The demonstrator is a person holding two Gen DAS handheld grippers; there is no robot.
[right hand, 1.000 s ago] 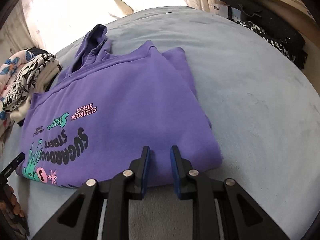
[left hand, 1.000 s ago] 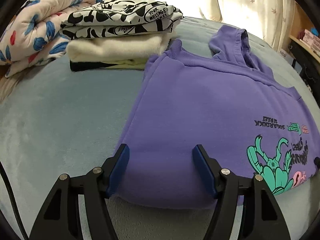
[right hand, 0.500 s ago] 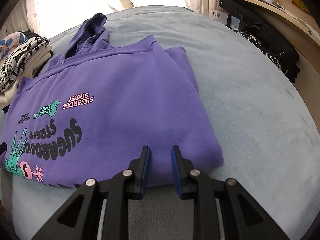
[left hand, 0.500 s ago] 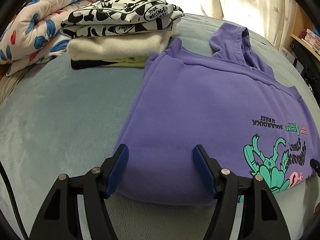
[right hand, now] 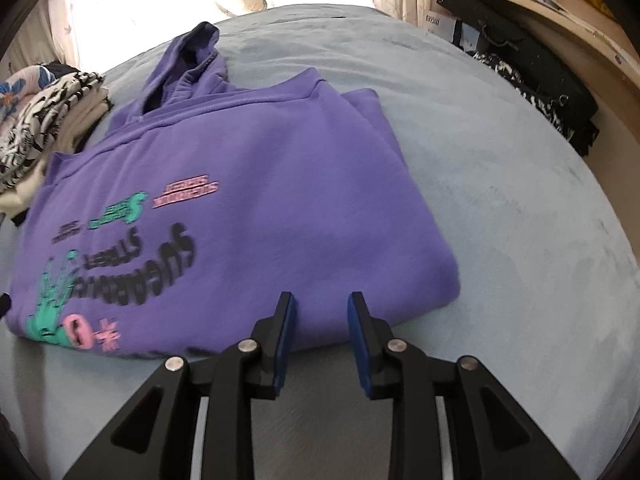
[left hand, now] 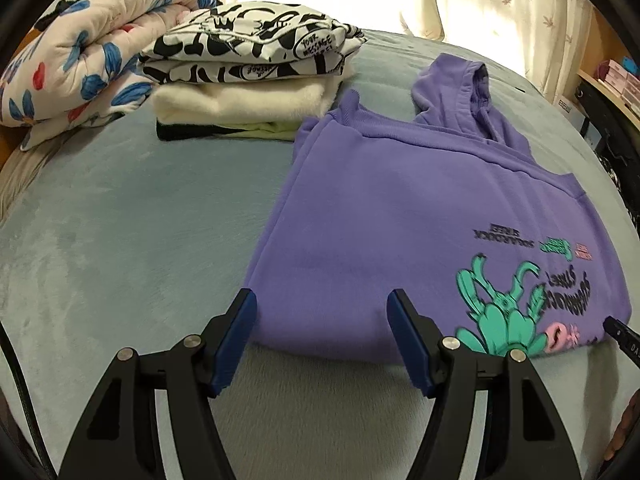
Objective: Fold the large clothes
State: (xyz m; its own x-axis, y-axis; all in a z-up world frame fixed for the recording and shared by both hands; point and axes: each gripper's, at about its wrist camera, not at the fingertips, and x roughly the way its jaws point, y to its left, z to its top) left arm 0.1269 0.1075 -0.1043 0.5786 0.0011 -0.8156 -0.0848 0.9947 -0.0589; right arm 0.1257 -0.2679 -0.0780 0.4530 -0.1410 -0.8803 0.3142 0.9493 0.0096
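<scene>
The left hand-held gripper [left hand: 322, 306] gapes wide and empty over the near edge of the folded purple hoodie [left hand: 420, 216]. The right hand-held gripper [right hand: 320, 310] is parted narrower, gripping nothing, at the same edge. The hoodie lies on the bed [left hand: 120, 232], beside a clothes stack [left hand: 248, 92].

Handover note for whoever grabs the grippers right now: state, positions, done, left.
Left gripper: open wide, empty, at the near-left edge of the purple hoodie.
Right gripper: open, narrower gap, empty, at the hoodie's near-right edge.
Hoodie lies on the blue-grey bed cover, print up, already folded to a rectangle; its hood sticks out at the far end.
Stack of folded clothes sits to the far left, beside a floral quilt.
Done: sides look folded in.
Left: probably tuck the hood and fold once more, then put it with the stack.
</scene>
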